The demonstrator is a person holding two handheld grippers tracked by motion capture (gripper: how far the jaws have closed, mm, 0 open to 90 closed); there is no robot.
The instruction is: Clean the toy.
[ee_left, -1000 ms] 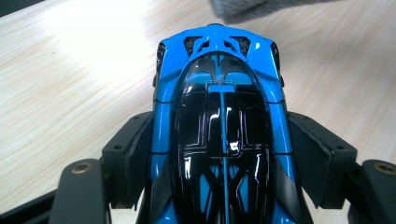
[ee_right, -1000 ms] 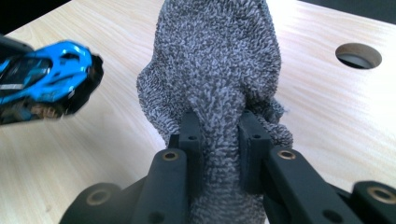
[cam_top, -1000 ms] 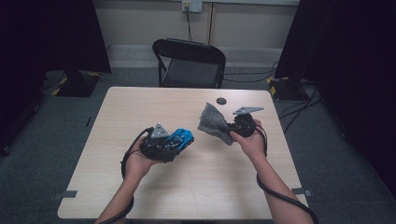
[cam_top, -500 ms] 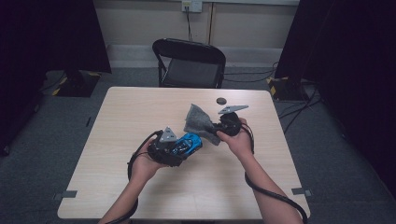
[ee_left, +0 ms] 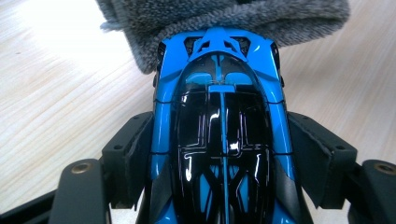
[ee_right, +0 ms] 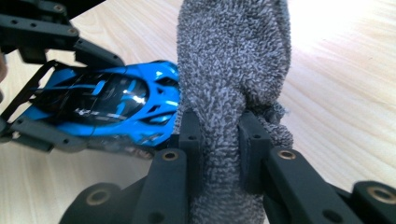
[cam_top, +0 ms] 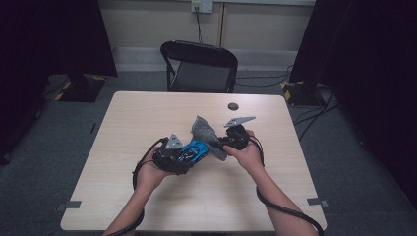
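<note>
Nearest us, our forearms come in over the front edge of the tabletop (cam_top: pixel 147 201), and we keep both tools close together above its middle so the work sits between our hands. Our left gripper (cam_top: pixel 189 156) has its fingers (ee_left: pixel 133 156) clamped on the flanks of the blue toy car (ee_left: pixel 219 135), one pad on each side. We hold it by the sides because that leaves the glossy black roof and the far end of the body bare for wiping. The car is lifted off the wood and points away from the left hand, toward the right.

Just beyond it, our right gripper (cam_top: pixel 220 144) has its fingers (ee_right: pixel 189 140) squeezed tight on a bunched fold of the grey cloth (ee_right: pixel 233 70). We pinch it low so that a thick free flap stands up past the fingertips and can serve as the wiping pad. That flap touches the car's far end; in the left gripper view the cloth lies right across it. We judge that we are cleaning the car.

Farther back a small dark round object (cam_top: pixel 233 106) lies alone on the wood, well apart. Behind the tabletop stands a black folding chair (cam_top: pixel 199 64).
</note>
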